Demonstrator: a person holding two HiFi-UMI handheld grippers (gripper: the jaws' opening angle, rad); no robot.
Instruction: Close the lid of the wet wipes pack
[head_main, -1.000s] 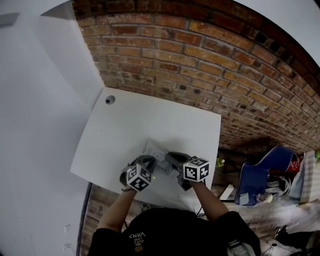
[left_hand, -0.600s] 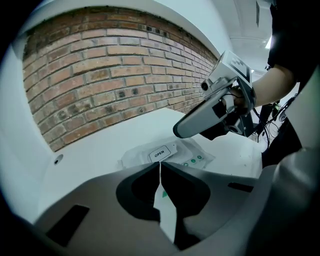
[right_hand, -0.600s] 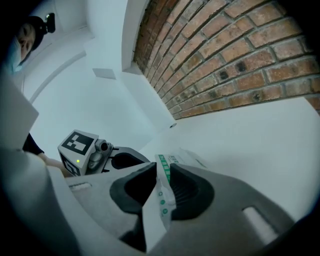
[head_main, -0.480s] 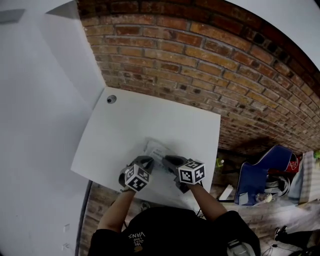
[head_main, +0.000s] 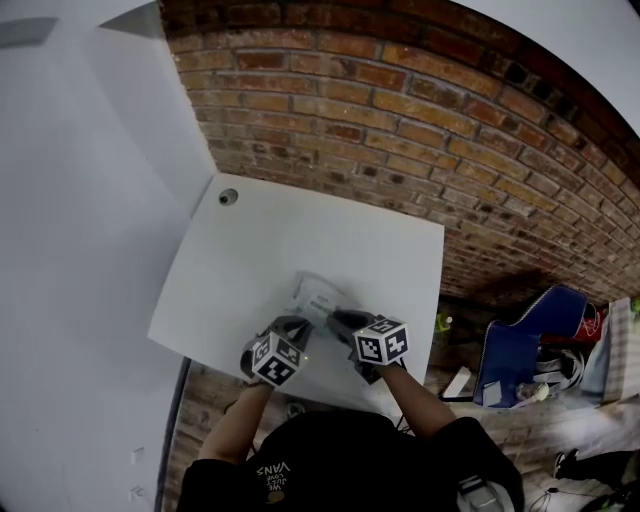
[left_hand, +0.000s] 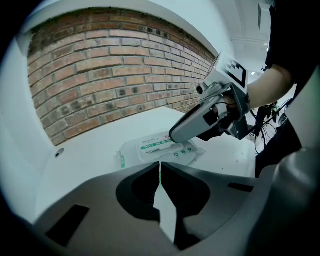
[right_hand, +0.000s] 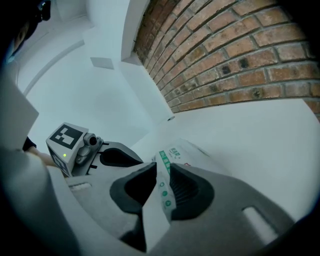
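The wet wipes pack is white with green print and lies flat on the white table near its front edge. Its lid flap with green dots lies down on the pack. My right gripper hovers low over the pack's near end; its jaws have just been opening and stand slightly apart. The green-dotted flap shows through the gap, not pinched. My left gripper sits just left of the pack, its tips together with nothing between them.
A brick wall runs behind the table. A round cable hole marks the table's far left corner. The table's right edge drops off toward a blue bag and clutter on the floor.
My right gripper has slid a little left and lower over the pack. The left gripper has shifted slightly beside it. The pack stays in place.
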